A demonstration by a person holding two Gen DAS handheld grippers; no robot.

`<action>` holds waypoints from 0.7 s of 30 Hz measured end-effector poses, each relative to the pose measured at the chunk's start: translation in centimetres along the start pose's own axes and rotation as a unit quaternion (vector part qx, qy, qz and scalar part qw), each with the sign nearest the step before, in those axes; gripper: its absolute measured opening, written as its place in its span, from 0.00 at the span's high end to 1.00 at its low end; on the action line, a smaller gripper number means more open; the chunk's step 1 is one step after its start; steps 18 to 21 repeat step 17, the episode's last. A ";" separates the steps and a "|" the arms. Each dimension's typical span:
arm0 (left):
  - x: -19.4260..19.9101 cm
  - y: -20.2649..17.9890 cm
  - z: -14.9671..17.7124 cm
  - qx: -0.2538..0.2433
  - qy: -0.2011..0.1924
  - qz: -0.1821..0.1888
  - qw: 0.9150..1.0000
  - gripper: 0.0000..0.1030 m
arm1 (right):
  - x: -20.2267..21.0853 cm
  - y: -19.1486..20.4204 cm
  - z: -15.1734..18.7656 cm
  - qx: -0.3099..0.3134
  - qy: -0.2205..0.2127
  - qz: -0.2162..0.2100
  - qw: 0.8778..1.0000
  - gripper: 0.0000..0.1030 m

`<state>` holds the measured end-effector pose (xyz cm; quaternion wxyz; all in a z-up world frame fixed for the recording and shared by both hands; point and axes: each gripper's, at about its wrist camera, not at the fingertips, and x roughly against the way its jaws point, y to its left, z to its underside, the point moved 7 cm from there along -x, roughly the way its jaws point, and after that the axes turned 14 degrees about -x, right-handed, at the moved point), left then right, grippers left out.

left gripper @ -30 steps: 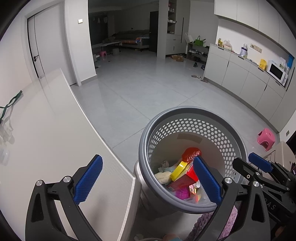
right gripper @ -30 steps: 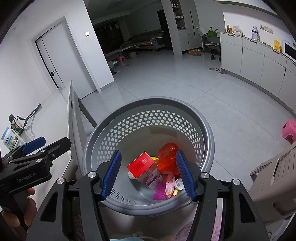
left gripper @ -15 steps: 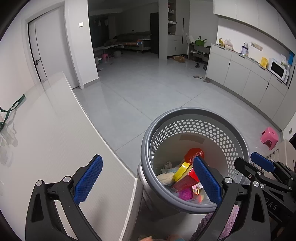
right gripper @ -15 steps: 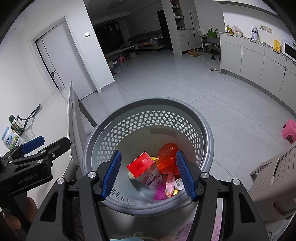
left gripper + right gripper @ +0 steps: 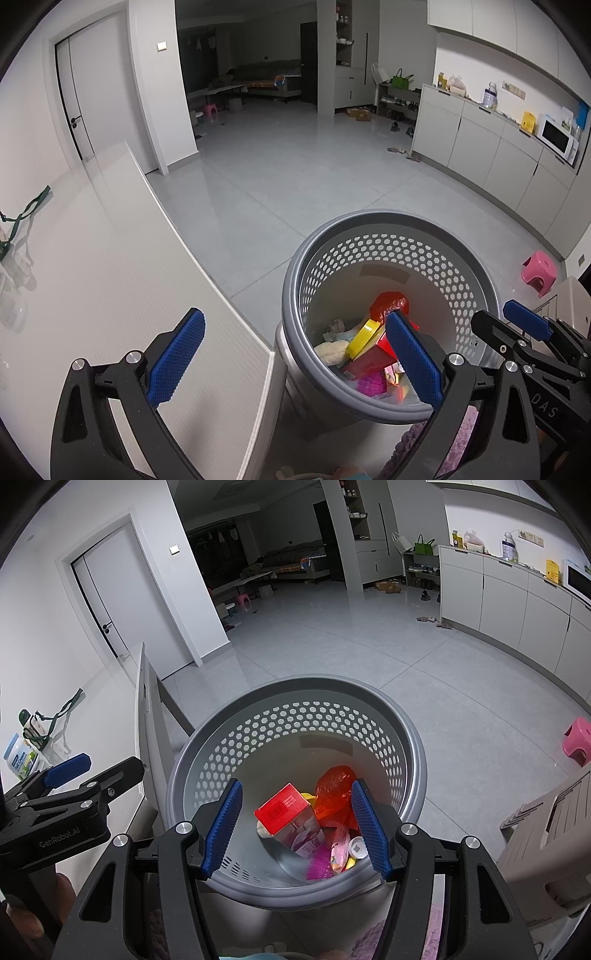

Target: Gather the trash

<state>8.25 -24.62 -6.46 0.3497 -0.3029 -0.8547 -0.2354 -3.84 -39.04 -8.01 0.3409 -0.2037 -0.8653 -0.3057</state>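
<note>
- A pale grey tiled floor (image 5: pixel 295 177) runs from my cameras back to a dim living area, with a white panelled door (image 5: pixel 107 602) on the left wall and a run of white cabinets (image 5: pixel 491 147) along the right.
- A white table top (image 5: pixel 92 295) fills the left of my left wrist view; its near right corner sits just beside the round grey plastic basket with a honeycomb-perforated wall (image 5: pixel 295 723), which stands on the floor.
- The trash lies in the bottom of the basket: a red-topped carton (image 5: pixel 286 810), a crumpled orange-red plastic wrapper (image 5: pixel 336 794), a yellow ring-shaped piece (image 5: pixel 364 334) and a pink mesh scrap (image 5: pixel 319 866) among smaller bits.
- My left gripper (image 5: pixel 295 363) hangs with its blue pads spread wide, one over the table's near edge, the other over the basket, nothing between them.
- My right gripper (image 5: pixel 295 827) hovers above the basket's mouth, jaws apart and empty, the carton showing between them far below.
- At the table's far left edge stand a green-capped bottle with a strap (image 5: pixel 33 727) and a blue-labelled tub (image 5: pixel 18 757).
- A pink plastic stool (image 5: pixel 539 269) sits on the floor to the right, well apart from the basket; a beige slatted crate (image 5: pixel 550 849) stands nearer.
</note>
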 end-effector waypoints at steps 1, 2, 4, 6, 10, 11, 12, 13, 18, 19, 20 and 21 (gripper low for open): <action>0.0 0.0 0.0 0.001 0.001 0.002 1.000 0.06 | 0.0 0.0 0.0 0.000 0.000 0.000 1.000 0.43; -0.1 0.0 0.0 0.001 0.001 0.003 1.000 0.06 | 0.0 0.1 0.0 0.000 0.000 0.000 1.000 0.43; -0.2 0.0 0.0 0.001 0.002 0.003 1.000 0.06 | 0.0 0.1 0.0 -0.001 0.000 0.000 1.000 0.43; -0.3 0.0 0.0 0.000 0.000 0.004 1.000 0.06 | 0.1 0.1 0.0 0.000 -0.001 0.000 1.000 0.43; -0.4 0.0 0.0 0.001 0.001 0.004 1.000 0.06 | 0.2 0.2 -0.1 0.000 -0.001 -0.001 1.000 0.43; -0.4 0.0 0.0 0.002 0.002 0.005 1.000 0.06 | 0.2 0.2 -0.1 0.000 -0.001 -0.001 1.000 0.43; -0.5 0.0 0.1 0.002 0.001 0.004 1.000 0.06 | 0.2 0.2 0.0 0.000 -0.001 0.000 1.000 0.43; -0.5 0.0 0.1 0.002 0.002 0.004 1.000 0.06 | 0.2 0.2 -0.1 0.000 -0.001 -0.001 1.000 0.43; -0.6 0.0 0.2 0.002 0.002 0.004 1.000 0.06 | 0.3 0.3 -0.2 0.001 -0.002 -0.001 1.000 0.43; -0.6 0.0 0.2 0.002 0.002 0.004 1.000 0.06 | 0.3 0.3 -0.2 0.001 -0.002 -0.001 1.000 0.43; -0.6 0.0 0.2 0.002 0.002 0.004 1.000 0.06 | 0.3 0.3 -0.2 0.001 -0.002 -0.001 1.000 0.43; -0.6 0.0 0.2 0.002 0.002 0.004 1.000 0.06 | 0.3 0.3 -0.2 0.001 -0.002 -0.001 1.000 0.43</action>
